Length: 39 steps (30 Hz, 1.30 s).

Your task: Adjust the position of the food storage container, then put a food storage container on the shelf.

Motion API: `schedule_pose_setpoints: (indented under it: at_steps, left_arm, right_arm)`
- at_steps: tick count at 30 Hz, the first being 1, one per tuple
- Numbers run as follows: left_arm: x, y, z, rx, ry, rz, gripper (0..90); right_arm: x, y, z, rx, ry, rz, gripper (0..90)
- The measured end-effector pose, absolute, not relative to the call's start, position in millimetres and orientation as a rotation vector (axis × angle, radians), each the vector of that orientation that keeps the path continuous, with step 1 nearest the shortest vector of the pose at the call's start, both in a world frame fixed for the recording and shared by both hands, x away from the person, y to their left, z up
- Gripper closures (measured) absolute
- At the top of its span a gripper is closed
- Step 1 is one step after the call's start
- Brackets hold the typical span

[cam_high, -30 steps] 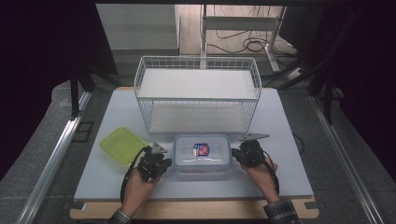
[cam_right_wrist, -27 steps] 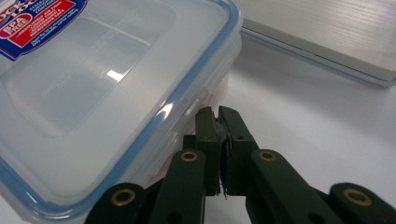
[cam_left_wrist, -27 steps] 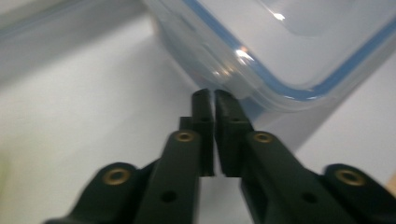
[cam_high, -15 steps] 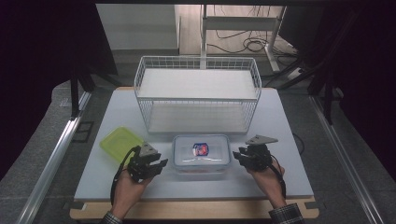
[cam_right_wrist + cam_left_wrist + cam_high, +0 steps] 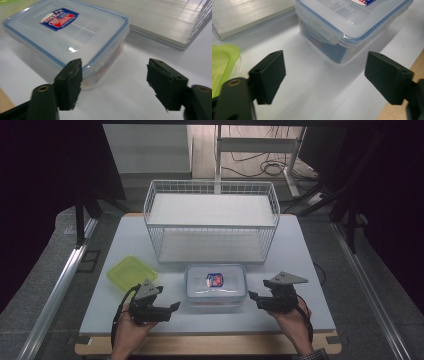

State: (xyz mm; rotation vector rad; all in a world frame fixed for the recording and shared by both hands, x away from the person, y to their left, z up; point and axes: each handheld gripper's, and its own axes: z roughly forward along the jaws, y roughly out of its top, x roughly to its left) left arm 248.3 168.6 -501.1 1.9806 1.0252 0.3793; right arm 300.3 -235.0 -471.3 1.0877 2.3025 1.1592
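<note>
A clear plastic food container point(image 5: 216, 282) with a blue-sealed snap-on lid and a red and blue label sits low in the middle of the high view, on the white worktop point(image 5: 310, 270), just in front of a white wire basket point(image 5: 212, 222). A green container lid point(image 5: 131, 271) lies to its left. The left tongs point(image 5: 172, 307), held in a hand at the lower left of the frame, point toward the container's left end; their jaws have just been opening and stand wide, with nothing between them. The right tongs point(image 5: 252, 299), at the lower right, face the container's right end; their jaws have also just been opening and stand wide and empty. In the left gripper view the container's side latch point(image 5: 322, 31) sits above the open jaws.
</note>
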Motion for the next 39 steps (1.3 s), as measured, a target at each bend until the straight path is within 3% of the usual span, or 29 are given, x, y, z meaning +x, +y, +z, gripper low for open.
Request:
schedule_pose_setpoints:
  at_steps: [8,19,39]
  left_arm:
    - [247.9,165.3,-505.9,2.018,0.986,0.38,4.3]
    - [248.7,161.2,-508.3,2.051,0.933,0.449,2.7]
    - [295.6,140.2,-491.8,2.056,1.004,0.144,1.1]
  right_arm:
    - [297.2,-239.8,-477.6,1.102,2.306,1.174,13.6]
    - [299.8,-235.8,-482.3,1.054,2.321,1.162,5.2]
    - [321.3,-213.2,-478.1,1.141,2.403,1.169,0.0]
